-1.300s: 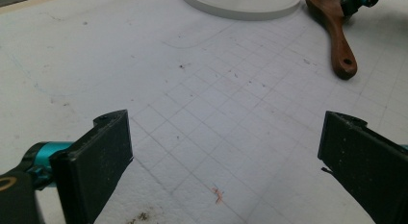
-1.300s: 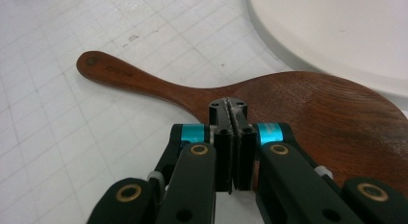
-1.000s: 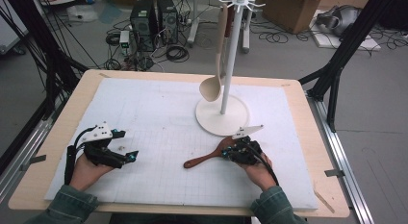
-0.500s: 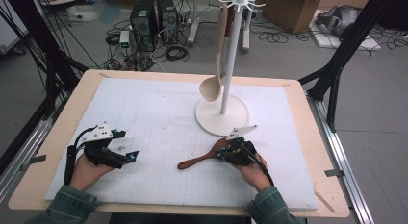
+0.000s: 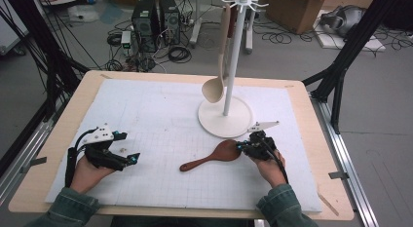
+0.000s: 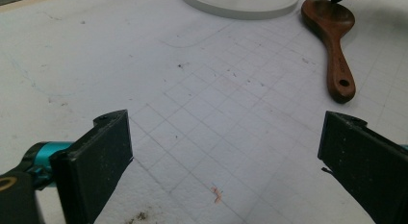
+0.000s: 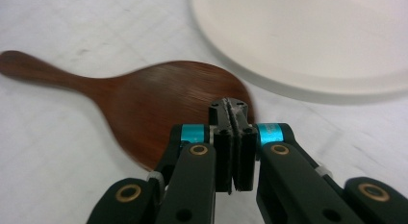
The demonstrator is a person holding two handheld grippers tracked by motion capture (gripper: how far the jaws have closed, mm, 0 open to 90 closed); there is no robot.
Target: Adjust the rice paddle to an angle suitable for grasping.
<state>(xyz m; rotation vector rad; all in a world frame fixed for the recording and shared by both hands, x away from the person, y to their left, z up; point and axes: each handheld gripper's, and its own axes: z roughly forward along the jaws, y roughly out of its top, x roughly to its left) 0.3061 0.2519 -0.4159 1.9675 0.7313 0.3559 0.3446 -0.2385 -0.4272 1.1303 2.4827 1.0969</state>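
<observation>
Left gripper (image 5: 130,159) sits near the mat's left edge, jaws wide apart on nothing, with bare mat (image 5: 160,120) beyond. The dark wooden spoon (image 5: 214,156) lies mid-mat, just near of the rack's round base (image 5: 214,122). Right gripper (image 5: 241,146), jaws clenched together, sits over the bowl's right rim.

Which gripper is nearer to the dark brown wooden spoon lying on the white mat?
The right gripper: its shut jaws sit at the bowl end of the dark brown wooden spoon. The left gripper is open, apart from it, at the mat's left side.
</observation>
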